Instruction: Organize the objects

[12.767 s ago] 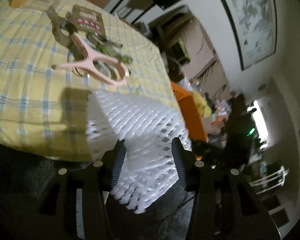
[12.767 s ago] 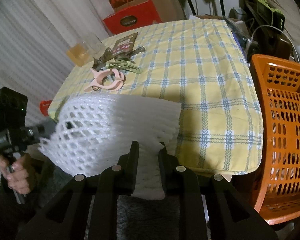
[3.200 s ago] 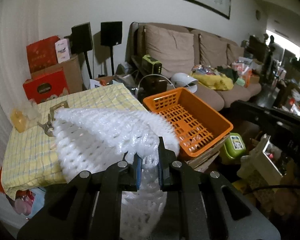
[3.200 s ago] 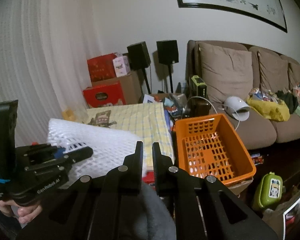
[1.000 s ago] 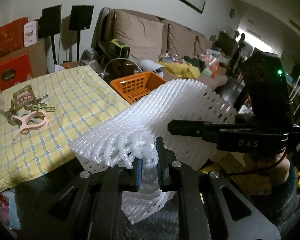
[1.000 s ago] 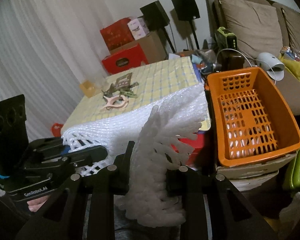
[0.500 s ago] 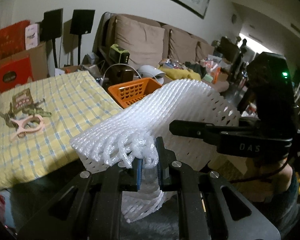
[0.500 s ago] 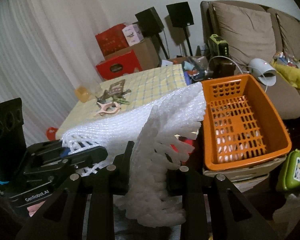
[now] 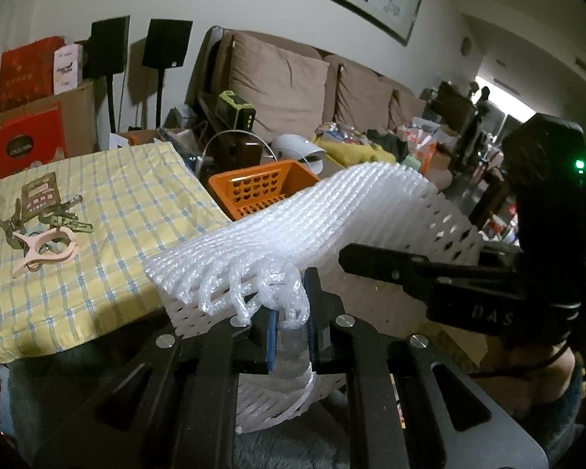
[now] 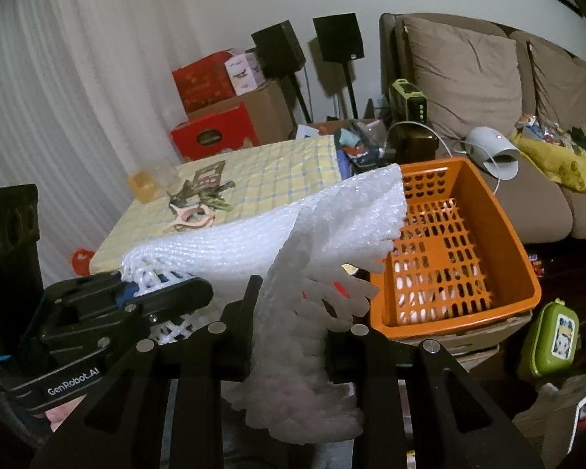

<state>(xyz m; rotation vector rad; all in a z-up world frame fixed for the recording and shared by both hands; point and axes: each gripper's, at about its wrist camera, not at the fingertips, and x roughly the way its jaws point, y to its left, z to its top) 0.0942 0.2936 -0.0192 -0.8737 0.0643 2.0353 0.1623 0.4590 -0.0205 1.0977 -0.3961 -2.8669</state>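
A white foam net sheet (image 9: pixel 332 211) is stretched in the air between both grippers. My left gripper (image 9: pixel 291 308) is shut on a bunched corner of it. My right gripper (image 10: pixel 291 305) is shut on another bunched edge of the foam net sheet (image 10: pixel 254 242), which drapes down between its fingers. The right gripper also shows as a black tool (image 9: pixel 449 277) at the right of the left wrist view, and the left one (image 10: pixel 97 312) at the lower left of the right wrist view. An orange basket (image 10: pixel 519 269) stands just beyond the sheet, to the right of the table.
A table with a yellow checked cloth (image 9: pixel 109 219) carries a pink clip (image 9: pixel 43 250), several olive clips (image 9: pixel 62 215), a card (image 9: pixel 39 191) and a clear cup (image 10: pixel 144 187). Red boxes (image 10: pixel 215 133), speakers, a brown sofa (image 10: pixel 468 74) and a green case (image 10: pixel 551 340) surround it.
Both grippers have lifted and tilted up slightly with the sheet still held. The table and basket sit lower in view. The grips are unchanged.
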